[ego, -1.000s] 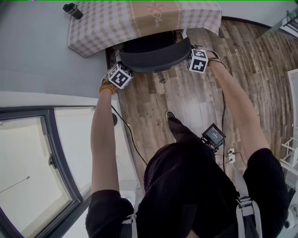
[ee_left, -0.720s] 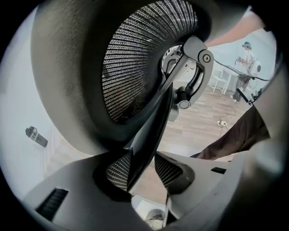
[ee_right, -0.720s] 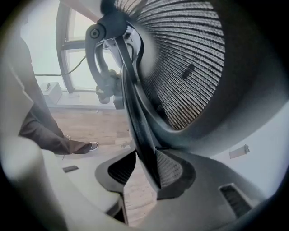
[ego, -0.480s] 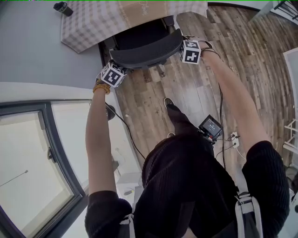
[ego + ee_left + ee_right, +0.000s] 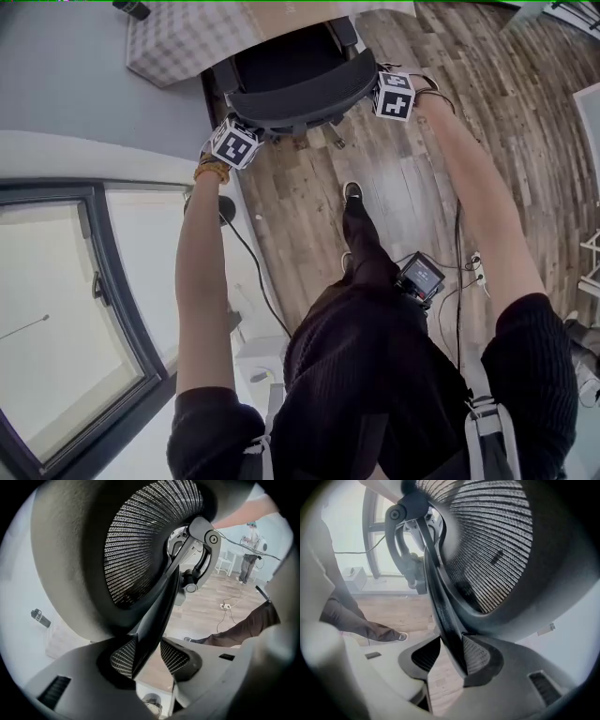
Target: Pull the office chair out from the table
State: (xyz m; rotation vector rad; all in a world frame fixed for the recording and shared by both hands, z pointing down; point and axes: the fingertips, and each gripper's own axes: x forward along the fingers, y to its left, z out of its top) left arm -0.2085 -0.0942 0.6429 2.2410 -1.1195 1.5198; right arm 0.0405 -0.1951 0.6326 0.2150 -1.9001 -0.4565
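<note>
Office chair mostly out from checked-cloth table, seat front near table edge; pull judged nearly done. Left gripper jaws part-way apart round backrest rim, gap at one pad. Right gripper jaws had just been opening, backrest rim between them, unclamped.

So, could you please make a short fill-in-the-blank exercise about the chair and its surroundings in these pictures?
1. The office chair stands on a ___ floor.
2. The edge of the chair's ___ is between the jaws of the left gripper.
3. A checked ___ covers the table.
Missing words: wooden; backrest; cloth.
</note>
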